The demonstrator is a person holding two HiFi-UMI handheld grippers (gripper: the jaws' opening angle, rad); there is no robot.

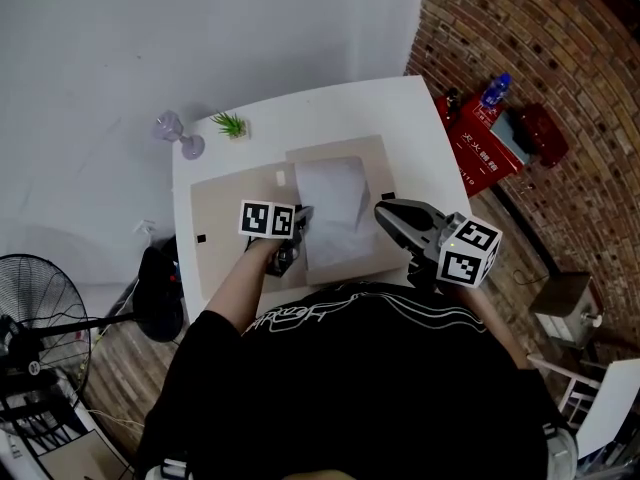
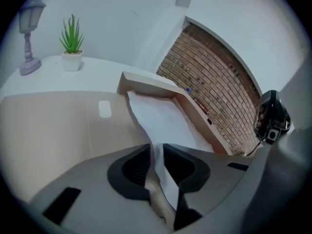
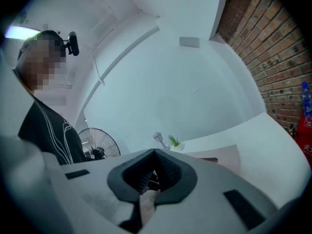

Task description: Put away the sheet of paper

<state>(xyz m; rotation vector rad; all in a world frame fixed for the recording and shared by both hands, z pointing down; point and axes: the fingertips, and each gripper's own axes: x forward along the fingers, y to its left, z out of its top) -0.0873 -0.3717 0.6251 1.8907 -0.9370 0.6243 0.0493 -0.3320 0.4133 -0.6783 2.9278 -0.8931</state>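
Observation:
A white sheet of paper (image 1: 330, 203) lies in a shallow tan cardboard tray (image 1: 376, 158) on the white table, its near edge lifted. In the left gripper view the sheet (image 2: 165, 121) runs up between the jaws of my left gripper (image 2: 156, 152), which stand slightly apart around it with a narrow gap. In the head view the left gripper (image 1: 300, 220) sits at the sheet's near left corner. My right gripper (image 1: 383, 211) hovers at the tray's near right corner, off the paper. Its jaws (image 3: 155, 152) meet at the tips, shut on nothing.
A flat beige board (image 1: 225, 218) lies left of the tray. A small potted plant (image 1: 230, 125) and a lilac lamp ornament (image 1: 180, 138) stand at the table's far left. A fan (image 1: 40, 308) is on the floor at left, a red box (image 1: 485, 143) by the brick wall at right.

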